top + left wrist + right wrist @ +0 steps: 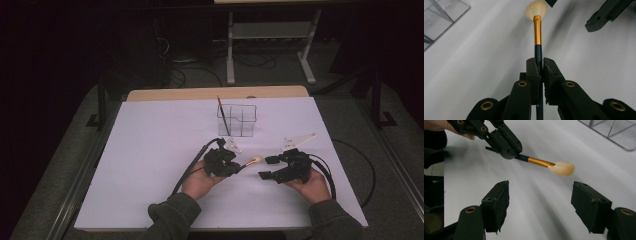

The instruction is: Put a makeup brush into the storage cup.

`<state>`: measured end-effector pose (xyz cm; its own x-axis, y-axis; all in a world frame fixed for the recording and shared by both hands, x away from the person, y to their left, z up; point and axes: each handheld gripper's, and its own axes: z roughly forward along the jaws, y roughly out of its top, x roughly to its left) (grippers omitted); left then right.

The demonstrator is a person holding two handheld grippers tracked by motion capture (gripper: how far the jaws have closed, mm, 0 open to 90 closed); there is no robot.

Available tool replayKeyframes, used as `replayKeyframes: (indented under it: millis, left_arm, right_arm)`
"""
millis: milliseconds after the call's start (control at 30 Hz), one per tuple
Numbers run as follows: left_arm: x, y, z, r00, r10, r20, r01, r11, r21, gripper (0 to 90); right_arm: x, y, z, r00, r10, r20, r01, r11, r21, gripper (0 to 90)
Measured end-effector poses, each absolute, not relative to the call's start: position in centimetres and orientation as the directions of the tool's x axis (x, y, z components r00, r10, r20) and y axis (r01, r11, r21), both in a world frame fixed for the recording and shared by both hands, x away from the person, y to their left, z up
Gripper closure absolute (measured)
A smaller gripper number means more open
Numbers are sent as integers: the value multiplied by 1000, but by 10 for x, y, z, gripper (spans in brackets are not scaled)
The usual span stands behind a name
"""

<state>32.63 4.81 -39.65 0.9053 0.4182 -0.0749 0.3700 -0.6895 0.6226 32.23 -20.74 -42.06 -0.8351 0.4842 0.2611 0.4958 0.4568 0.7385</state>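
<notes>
A makeup brush (537,30) with a dark handle, a gold ferrule and a pale fan of bristles is held just above the white table. My left gripper (541,62) is shut on its handle, and the bristles point away from the jaws. In the high view the left gripper (239,169) is near the table's middle, with the brush head (255,160) sticking out to its right. My right gripper (265,167) stands open close beside the bristles, nothing between its jaws. From the right gripper view the brush (539,161) hangs ahead of the open right gripper (540,197), apart from it.
A clear compartmented organizer (240,120) stands behind the hands, with a thin dark stick (223,117) leaning in its left cell. The white sheet (150,165) covers the table. Black cables trail from both grippers toward the front and right edges.
</notes>
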Motion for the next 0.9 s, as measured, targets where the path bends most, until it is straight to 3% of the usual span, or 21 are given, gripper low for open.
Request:
replayKeyframes:
  millis: [567, 900]
  left_arm:
    - [326, 71, -380, 899, 429, -89, 372, -638, 674, 834]
    - [323, 82, -375, 909, 410, -72, 343, -641, 686, 834]
  right_arm:
    - [334, -181, -418, -844, 410, 347, 517, 446, 730, 433]
    - [340, -172, -413, -846, 396, 358, 519, 452, 725, 447]
